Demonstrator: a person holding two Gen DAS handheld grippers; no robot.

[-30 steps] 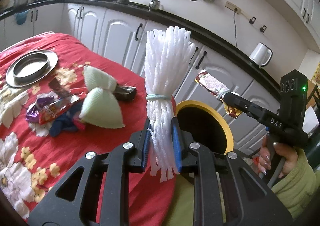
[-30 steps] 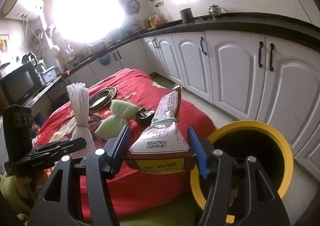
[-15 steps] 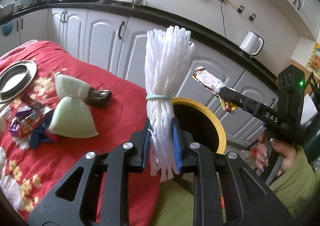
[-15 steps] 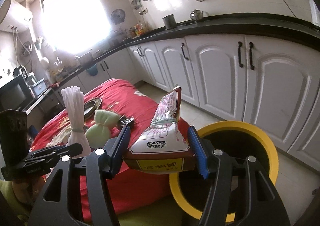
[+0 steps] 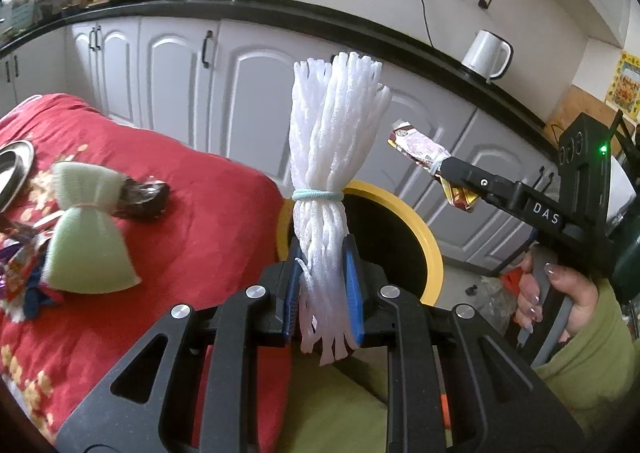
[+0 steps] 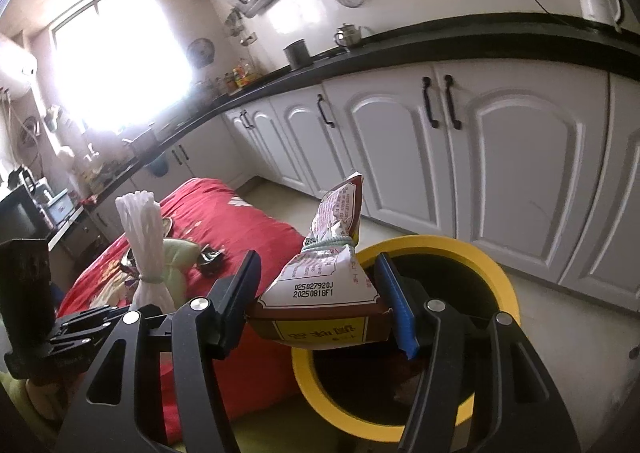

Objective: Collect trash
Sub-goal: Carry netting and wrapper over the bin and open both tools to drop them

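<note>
On the far left of my left camera a round steel plate (image 5: 12,169) sits half cut off by the frame on the red flowered cloth (image 5: 192,221) that covers the table. Near it lie a heap of crumpled coloured wrappers (image 5: 20,265), one pale green foam net tied like a bow (image 5: 86,241) and one dark crinkled wrapper (image 5: 146,199) touching its right side. That makes three lots of trash on the cloth. The cloth's right edge drops away just beside the one round bin with a yellow rim (image 5: 430,249), which stands on the floor between the table and the white cabinet doors (image 5: 256,101); its dark mouth is open. My left gripper (image 5: 322,289) is clamped on one white foam net bundle tied with a pale green band (image 5: 332,157), which stands upright between the blue pads, in front of the bin's left rim. Further right, my right gripper (image 6: 320,293) is closed on one white and brown printed snack bag tied with a pale cord (image 6: 324,281), held by its bottom edge, over the near left rim of the bin. My right hand (image 5: 560,293), in a green sleeve, grips the handle.
</note>
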